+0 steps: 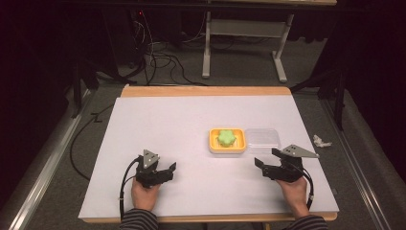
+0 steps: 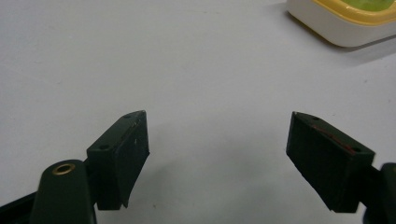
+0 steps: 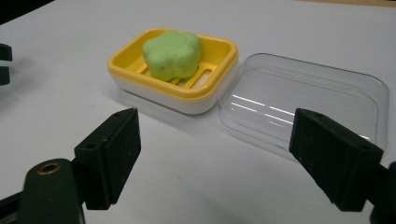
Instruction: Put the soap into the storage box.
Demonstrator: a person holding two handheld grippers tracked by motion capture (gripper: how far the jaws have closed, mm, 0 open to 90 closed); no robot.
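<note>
White table [image 1: 191, 124] under me: my right gripper [image 3: 215, 154], jaws spread, sees green soap [image 3: 172, 53] in its yellow dish [image 3: 126, 63] beside a clear lid [image 3: 303, 93]; my left gripper [image 2: 217, 154], spread too, catches one dish corner.

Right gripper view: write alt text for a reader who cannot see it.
A green flower-shaped soap sits in a yellow and white soap dish on a white table, with the clear plastic lid lying beside it. The right gripper has its black jaws open in the foreground.
</note>
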